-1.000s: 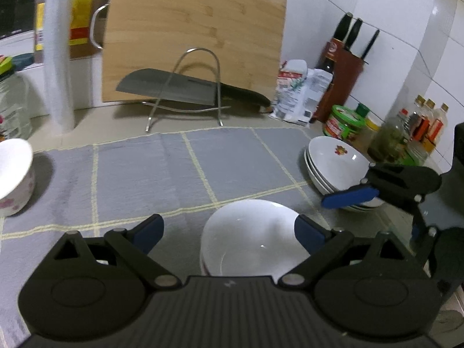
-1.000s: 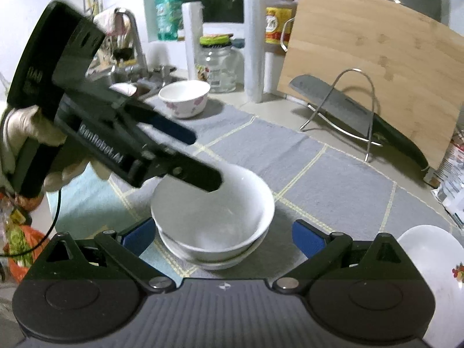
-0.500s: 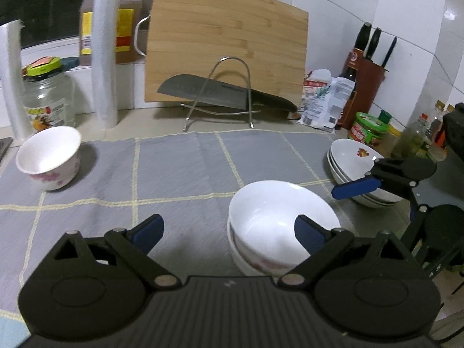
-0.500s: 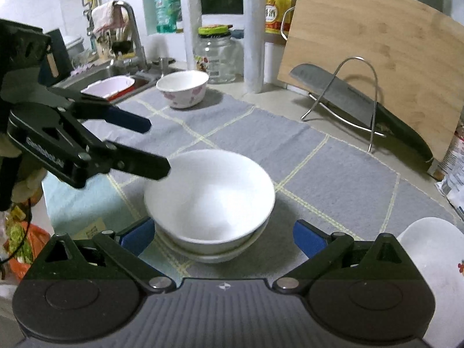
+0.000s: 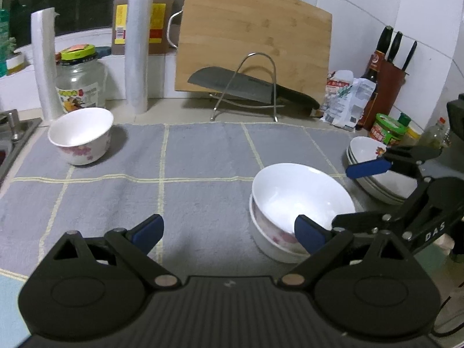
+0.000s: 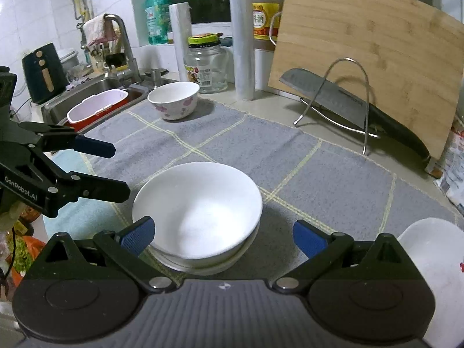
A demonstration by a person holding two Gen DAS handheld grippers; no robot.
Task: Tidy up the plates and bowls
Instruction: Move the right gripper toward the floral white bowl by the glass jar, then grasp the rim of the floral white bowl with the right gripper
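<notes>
A white bowl (image 5: 301, 200) sits nested in a flowered bowl on the grey mat (image 5: 188, 156); the same stack (image 6: 197, 211) fills the middle of the right wrist view. A single flowered bowl (image 5: 81, 136) stands at the mat's far left, also in the right wrist view (image 6: 174, 100). A stack of white plates (image 5: 377, 171) lies at the right edge, partly seen in the right wrist view (image 6: 435, 261). My left gripper (image 5: 229, 232) is open and empty, left of the stack. My right gripper (image 6: 221, 236) is open and empty, just behind the stack.
A bamboo cutting board (image 5: 255, 46) leans on the wall behind a wire rack holding a cleaver (image 5: 249, 87). A glass jar (image 5: 79, 75), paper rolls, knife block (image 5: 388, 78) and condiment jars line the back. A sink (image 6: 95, 98) lies left.
The left gripper has drawn back and to the left, away from the bowl stack, which now sits alone. The far flowered bowl has come into fuller view.
</notes>
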